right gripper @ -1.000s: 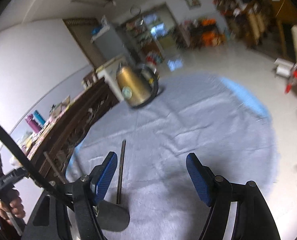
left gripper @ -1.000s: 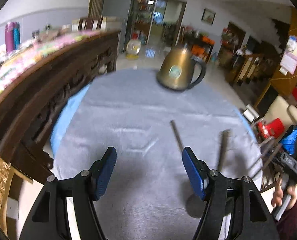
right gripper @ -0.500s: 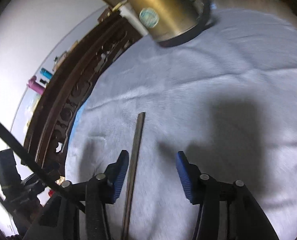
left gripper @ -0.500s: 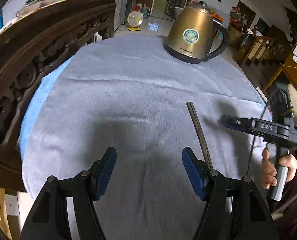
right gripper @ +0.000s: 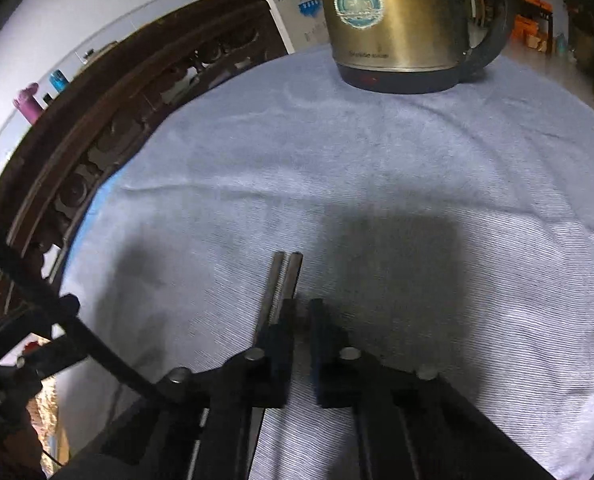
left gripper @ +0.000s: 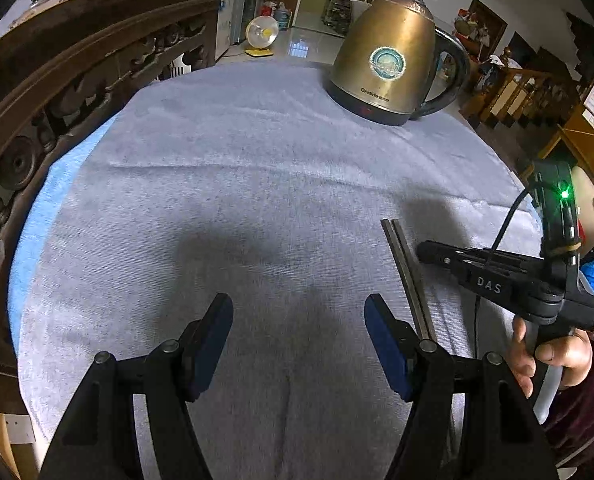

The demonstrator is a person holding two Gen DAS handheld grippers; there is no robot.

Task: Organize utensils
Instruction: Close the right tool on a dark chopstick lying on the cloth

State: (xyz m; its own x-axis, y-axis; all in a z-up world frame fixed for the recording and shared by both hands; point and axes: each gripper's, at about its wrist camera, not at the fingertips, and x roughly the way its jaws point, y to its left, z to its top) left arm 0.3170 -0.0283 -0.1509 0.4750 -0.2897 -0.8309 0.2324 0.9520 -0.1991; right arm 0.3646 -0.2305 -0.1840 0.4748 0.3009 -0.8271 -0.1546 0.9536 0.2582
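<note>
Two dark chopsticks (left gripper: pixel 407 272) lie side by side on the grey-blue cloth (left gripper: pixel 257 184), right of my left gripper (left gripper: pixel 299 344), which is open and empty above the cloth. In the right wrist view the chopsticks (right gripper: pixel 283 280) run away from me; my right gripper (right gripper: pixel 301 314) has its jaws nearly together, just right of the sticks, with its left finger over them. I cannot tell whether it holds them. The right gripper also shows in the left wrist view (left gripper: pixel 429 250), beside the chopsticks.
A brass electric kettle (left gripper: pixel 393 64) stands at the far side of the round table; it also shows in the right wrist view (right gripper: pixel 401 24). A carved dark wooden cabinet (left gripper: pixel 77 76) runs along the left edge. Chairs and furniture stand to the right.
Both grippers came down and closer to the table. The right gripper closed from wide open to nearly shut beside the chopsticks. A second chopstick now lies against the first.
</note>
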